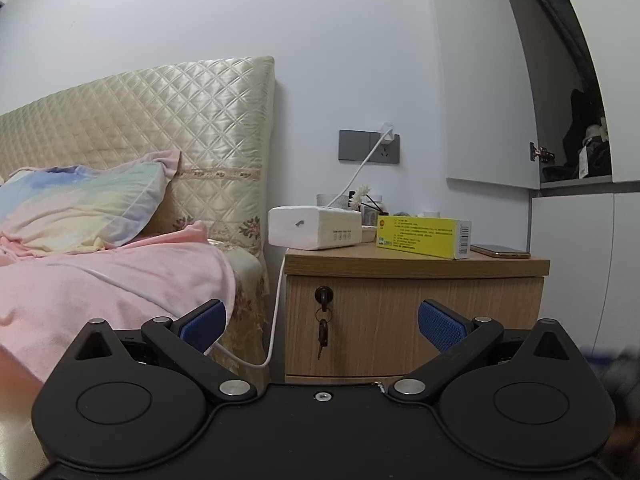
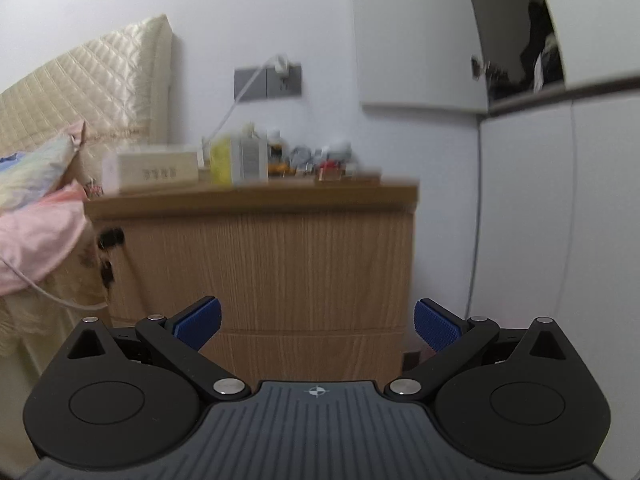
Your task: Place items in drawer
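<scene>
Both grippers' ribbed blue fingers (image 1: 204, 326) (image 2: 199, 326) spread apart, facing wood-grain nightstand (image 1: 400, 320)

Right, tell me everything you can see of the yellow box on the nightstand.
The yellow box is a long, flat carton that looks like cardboard, yellow with small dark print, a green strip along its lower edge and a white end panel with a barcode. It lies flat and closed on the wooden nightstand, between the white tissue pack and a phone. Neither gripper touches it.
</scene>
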A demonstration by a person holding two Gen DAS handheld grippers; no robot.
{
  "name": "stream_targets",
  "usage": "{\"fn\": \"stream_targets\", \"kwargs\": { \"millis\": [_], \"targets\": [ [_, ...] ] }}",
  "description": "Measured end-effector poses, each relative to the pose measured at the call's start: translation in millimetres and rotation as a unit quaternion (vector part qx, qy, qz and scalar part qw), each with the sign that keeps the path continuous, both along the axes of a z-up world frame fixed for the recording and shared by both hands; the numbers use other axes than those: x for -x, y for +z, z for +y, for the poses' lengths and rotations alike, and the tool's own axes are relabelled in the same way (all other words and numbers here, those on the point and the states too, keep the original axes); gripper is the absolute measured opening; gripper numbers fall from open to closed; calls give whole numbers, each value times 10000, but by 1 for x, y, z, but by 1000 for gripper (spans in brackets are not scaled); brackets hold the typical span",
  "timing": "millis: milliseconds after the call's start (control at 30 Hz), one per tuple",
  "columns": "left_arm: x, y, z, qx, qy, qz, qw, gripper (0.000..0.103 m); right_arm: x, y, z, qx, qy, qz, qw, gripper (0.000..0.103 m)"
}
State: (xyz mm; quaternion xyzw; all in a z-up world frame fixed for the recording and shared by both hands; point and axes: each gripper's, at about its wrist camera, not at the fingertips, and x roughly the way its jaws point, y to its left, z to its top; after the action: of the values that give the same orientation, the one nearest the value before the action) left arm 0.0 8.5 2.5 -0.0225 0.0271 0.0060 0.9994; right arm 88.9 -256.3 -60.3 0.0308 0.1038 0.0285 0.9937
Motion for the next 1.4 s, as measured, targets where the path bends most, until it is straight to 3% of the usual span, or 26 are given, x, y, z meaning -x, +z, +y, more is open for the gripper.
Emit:
{"fn": "stream_targets", "kwargs": {
  "millis": [167,267,733,1067,1400],
  "targets": [
    [0,0,1,21,18,20,10000,102,-33,-91,18,386,221,-69,9990,103],
    [-2,-1,0,-22,34,50,10000,102,-46,-144,19,56,333,278,9990,103],
    [-17,-12,1,-150,182,358,9991,102,-69,-372,37,327,264,1625,9858,103],
    [-31,-19,11,108,172,664,9976,102,-52,-429,47,428,219,2046,9777,103],
    [-32,-21,9,106,141,773,9969,102,-60,-439,46,342,252,2284,9726,103]
  ]
}}
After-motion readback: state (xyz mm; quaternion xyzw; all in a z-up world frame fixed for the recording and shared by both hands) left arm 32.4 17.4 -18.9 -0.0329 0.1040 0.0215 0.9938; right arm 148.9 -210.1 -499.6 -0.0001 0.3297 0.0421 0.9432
